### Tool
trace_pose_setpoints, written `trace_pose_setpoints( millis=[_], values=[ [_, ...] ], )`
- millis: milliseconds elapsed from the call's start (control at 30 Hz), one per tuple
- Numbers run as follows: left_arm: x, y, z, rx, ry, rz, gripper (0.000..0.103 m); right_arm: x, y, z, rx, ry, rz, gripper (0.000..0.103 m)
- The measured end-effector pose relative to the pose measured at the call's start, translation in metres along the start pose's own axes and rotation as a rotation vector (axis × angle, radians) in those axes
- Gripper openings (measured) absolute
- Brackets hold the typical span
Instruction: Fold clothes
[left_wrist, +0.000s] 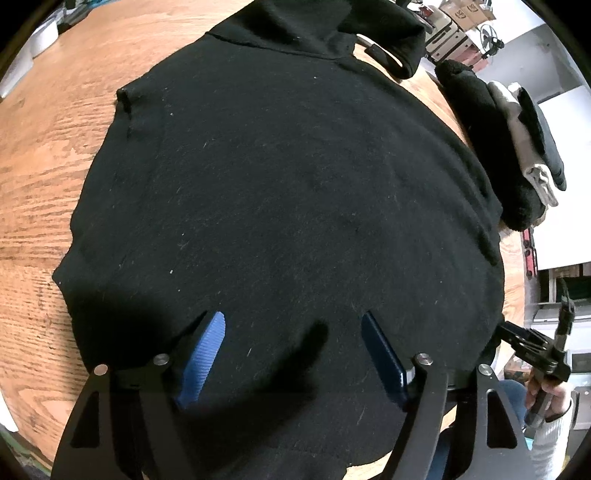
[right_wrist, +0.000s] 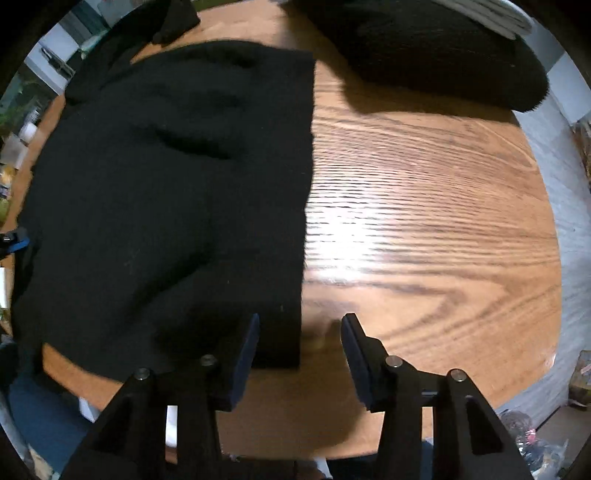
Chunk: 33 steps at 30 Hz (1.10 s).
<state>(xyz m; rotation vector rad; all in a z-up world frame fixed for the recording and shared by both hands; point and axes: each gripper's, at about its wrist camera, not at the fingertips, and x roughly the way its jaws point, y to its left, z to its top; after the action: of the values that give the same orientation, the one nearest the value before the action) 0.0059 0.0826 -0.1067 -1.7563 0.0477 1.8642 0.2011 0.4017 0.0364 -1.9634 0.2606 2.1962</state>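
A black hooded sweatshirt (left_wrist: 280, 177) lies spread flat on the round wooden table (left_wrist: 44, 147), its hood at the far side. My left gripper (left_wrist: 292, 315) hovers over the near part of the sweatshirt, its blue pads (left_wrist: 207, 347) wide apart and holding nothing. In the right wrist view the sweatshirt (right_wrist: 166, 184) fills the left half, with a straight folded edge running down the middle. My right gripper (right_wrist: 302, 318) points down over its near right corner. It is open, and the corner lies beneath the gap without the pads pressing on it.
A pile of folded clothes (left_wrist: 491, 147), black and grey, sits at the table's far right edge, also in the right wrist view as the pile (right_wrist: 424, 48). Bare wood (right_wrist: 424, 221) stretches right of the sweatshirt. A hand (left_wrist: 550, 398) holds the other gripper beyond the table rim.
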Motion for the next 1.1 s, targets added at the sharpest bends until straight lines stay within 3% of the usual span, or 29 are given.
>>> trace_pose_setpoints(
  millis=[33, 133, 333, 600, 667, 700, 733, 767, 967, 1100],
  values=[
    [0.0, 0.001, -0.001, 0.003, 0.001, 0.002, 0.077, 0.003, 0.003, 0.003, -0.005, 0.001, -0.007, 0.049],
    [-0.003, 0.004, -0.004, 0.02, 0.005, 0.01, 0.077, -0.003, 0.021, 0.004, -0.039, -0.022, 0.007, 0.004],
    [-0.001, -0.003, -0.005, 0.062, 0.007, 0.037, 0.077, -0.039, 0.016, -0.023, -0.028, -0.065, 0.052, 0.003],
    [-0.001, -0.003, -0.005, 0.066, 0.019, 0.02, 0.077, -0.01, 0.022, -0.063, -0.082, 0.059, -0.001, 0.003],
    [-0.003, -0.001, -0.005, 0.058, 0.025, 0.007, 0.077, -0.013, 0.03, -0.067, -0.121, 0.076, -0.029, 0.012],
    [-0.005, -0.001, -0.006, 0.06, 0.021, -0.003, 0.077, -0.017, 0.03, -0.07, -0.118, 0.077, -0.04, 0.019],
    [-0.008, -0.001, -0.007, 0.064, 0.01, -0.015, 0.077, -0.024, 0.029, -0.072, -0.109, 0.063, -0.038, 0.034],
    [-0.01, 0.001, -0.008, 0.066, -0.001, -0.03, 0.077, -0.032, 0.028, -0.073, -0.1, 0.045, -0.035, 0.036],
    [-0.017, 0.026, -0.022, 0.007, -0.025, -0.042, 0.077, -0.08, 0.023, -0.055, 0.002, -0.174, 0.122, 0.031],
    [-0.024, 0.036, -0.027, -0.053, -0.041, -0.044, 0.077, -0.069, 0.04, -0.038, 0.064, -0.192, 0.264, 0.031]
  ],
)
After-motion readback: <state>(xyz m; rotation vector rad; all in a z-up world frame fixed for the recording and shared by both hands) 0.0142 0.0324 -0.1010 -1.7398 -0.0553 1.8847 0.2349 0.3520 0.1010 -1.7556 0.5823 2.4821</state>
